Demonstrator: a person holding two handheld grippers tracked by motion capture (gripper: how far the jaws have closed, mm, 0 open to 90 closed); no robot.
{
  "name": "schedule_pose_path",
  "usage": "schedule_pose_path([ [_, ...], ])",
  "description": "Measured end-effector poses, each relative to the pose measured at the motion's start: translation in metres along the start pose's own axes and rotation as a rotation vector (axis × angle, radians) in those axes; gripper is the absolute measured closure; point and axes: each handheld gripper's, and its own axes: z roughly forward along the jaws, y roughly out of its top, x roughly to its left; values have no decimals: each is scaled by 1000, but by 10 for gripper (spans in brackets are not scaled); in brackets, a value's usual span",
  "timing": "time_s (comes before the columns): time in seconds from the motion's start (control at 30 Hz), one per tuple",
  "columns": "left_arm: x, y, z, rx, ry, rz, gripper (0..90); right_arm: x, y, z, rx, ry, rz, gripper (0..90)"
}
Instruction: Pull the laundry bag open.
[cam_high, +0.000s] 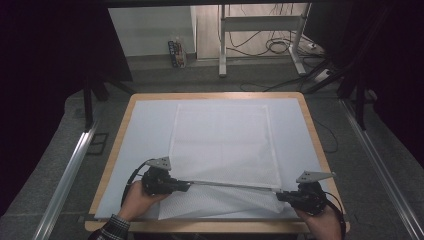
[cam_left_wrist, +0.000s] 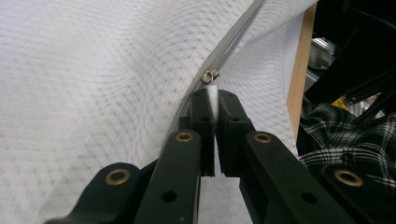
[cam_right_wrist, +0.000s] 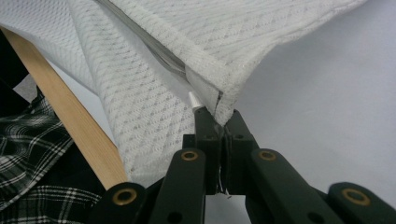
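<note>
White mesh zip bag lies flat; left gripper pinches its zipper pull, right gripper pinches the near-right corner

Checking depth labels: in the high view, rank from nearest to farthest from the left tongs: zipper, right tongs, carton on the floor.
1. Zipper: runs rightward from the left tongs, along the mesh bag's near edge.
2. Right tongs: at the zipper's other end, near the table's right corner.
3. Carton: on the floor beyond the table's far edge.
</note>
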Motion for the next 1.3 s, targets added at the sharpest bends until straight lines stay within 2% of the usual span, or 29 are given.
schedule_pose_path([
  [0.5,3,-16,-20,-17,47,-35,871,0,0,0,4,-14,-1,862],
  [0.87,3,-26,-28,-11,63,-45,871,0,0,0,9,-17,-4,862],
  [1.3,7,-39,-41,-31,78,-78,871,1,0,0,3,-30,3,862],
])
